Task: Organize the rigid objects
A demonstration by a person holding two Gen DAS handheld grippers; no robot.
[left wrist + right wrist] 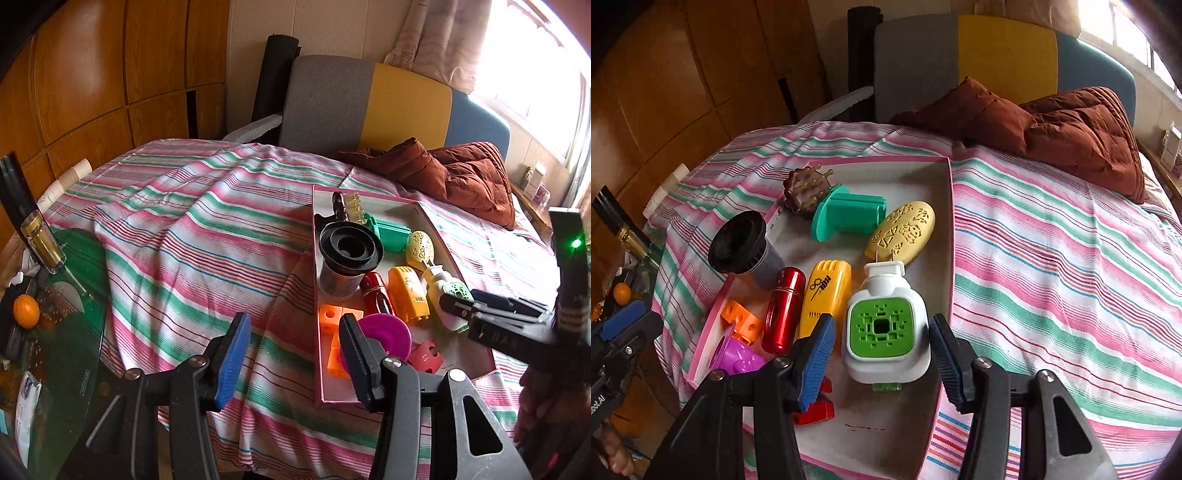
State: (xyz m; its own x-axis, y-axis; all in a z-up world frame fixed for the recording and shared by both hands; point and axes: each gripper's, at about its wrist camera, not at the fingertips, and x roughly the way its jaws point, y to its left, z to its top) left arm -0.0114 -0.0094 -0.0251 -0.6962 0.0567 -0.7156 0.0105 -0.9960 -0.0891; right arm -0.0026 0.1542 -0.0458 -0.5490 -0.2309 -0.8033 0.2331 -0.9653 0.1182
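A shallow pink-rimmed tray (951, 229) lies on the striped cloth. It holds a white plug-in device with a green face (882, 328), a yellow case (823, 299), a red cylinder (783, 310), a black filter cup (738, 242), a teal piece (849, 218) and a pale yellow oval (905, 230). My right gripper (882, 332) straddles the white device, with a thin gap showing at each pad. My left gripper (294, 325) hangs open over the cloth just left of the tray wall (318, 280), and nothing is between its fingers.
A brown quilted jacket (1071, 125) lies at the far right of the table, with a grey, yellow and blue chair back (369, 103) behind it. At the left, bare glass carries a bottle (40, 240), an orange (26, 310) and stacked paper cups (70, 181).
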